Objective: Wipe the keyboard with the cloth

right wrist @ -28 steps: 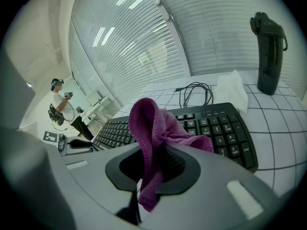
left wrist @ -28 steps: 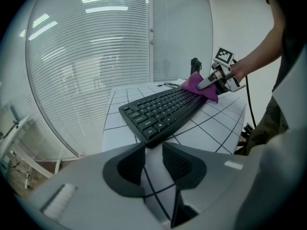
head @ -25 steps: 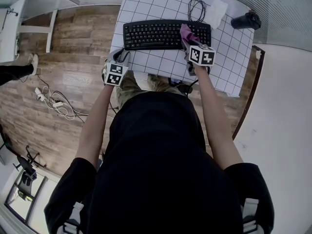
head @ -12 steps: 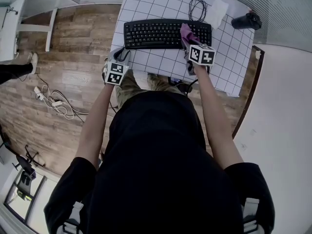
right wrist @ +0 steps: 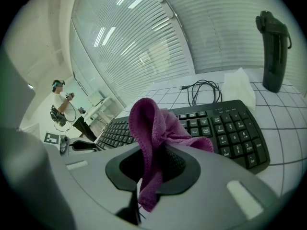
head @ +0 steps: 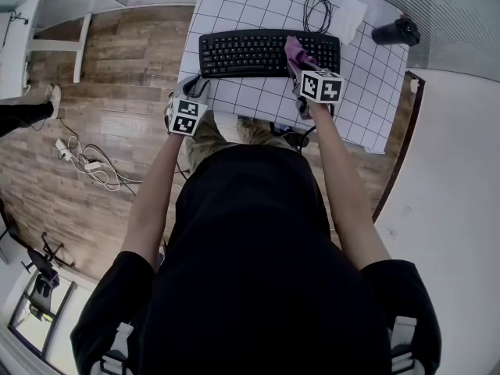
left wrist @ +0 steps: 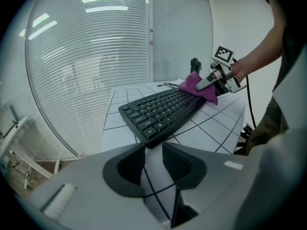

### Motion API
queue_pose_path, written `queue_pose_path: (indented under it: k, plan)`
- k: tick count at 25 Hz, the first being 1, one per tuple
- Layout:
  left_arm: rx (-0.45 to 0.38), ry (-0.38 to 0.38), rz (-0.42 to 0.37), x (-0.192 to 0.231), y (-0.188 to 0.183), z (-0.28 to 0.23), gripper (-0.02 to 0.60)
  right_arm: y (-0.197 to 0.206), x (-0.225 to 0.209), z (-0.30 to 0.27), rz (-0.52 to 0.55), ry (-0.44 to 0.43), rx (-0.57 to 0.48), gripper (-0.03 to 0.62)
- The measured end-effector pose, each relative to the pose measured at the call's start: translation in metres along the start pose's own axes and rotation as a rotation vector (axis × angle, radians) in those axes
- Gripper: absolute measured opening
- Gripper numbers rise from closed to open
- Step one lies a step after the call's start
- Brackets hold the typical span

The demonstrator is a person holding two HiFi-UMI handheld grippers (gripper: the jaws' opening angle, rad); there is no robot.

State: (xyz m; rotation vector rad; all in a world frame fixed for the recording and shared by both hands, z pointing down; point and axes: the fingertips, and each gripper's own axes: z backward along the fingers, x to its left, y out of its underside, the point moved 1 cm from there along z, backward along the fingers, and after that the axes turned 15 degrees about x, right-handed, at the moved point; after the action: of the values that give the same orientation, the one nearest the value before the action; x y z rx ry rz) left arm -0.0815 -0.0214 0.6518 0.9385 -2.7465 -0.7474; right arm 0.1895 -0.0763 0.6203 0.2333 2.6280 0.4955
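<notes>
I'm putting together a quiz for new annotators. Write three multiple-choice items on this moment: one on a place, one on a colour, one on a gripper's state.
1. Where is the cloth relative to the keyboard?
A. At its left end
B. Over its right part
C. Down on the floor

2. What colour is the cloth?
A. Purple
B. Yellow
C. White

3. What state is the left gripper in?
A. Open, holding nothing
B. Shut on the cloth
C. Shut on a cable

Answers:
1 B: the head view shows the cloth right of the keyboard's middle.
2 A: it is purple in every view.
3 A: its fingers stand apart with only the table showing between them; the right gripper is the one shut on the cloth.
</notes>
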Motion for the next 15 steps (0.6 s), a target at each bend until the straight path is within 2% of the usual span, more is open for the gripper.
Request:
queue_pose_path:
  k: [15]
  plan:
    - [0.002,0.006,-0.003,0.0,0.002,-0.002,0.11,-0.002,0.018,-0.01,0.013,-0.024,0.016,0.066]
